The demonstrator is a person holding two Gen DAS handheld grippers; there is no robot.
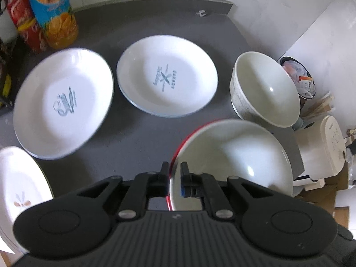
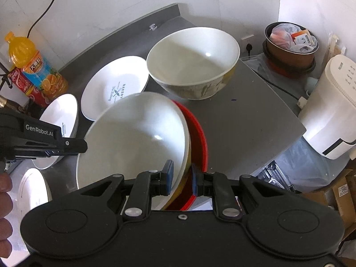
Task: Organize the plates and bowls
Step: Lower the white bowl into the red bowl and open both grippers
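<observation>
I am pinching the red-rimmed bowl's (image 1: 231,155) near rim in my left claw (image 1: 174,173); my right claw (image 2: 182,178) is gripping its opposite rim, together with a red plate (image 2: 198,138), above the grey counter (image 2: 255,120); bakery plates (image 1: 166,75) are lying beyond.

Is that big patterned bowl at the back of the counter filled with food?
No, the patterned bowl is empty: the right wrist view shows only its bare, pale, glossy inside, standing on the grey counter.
</observation>
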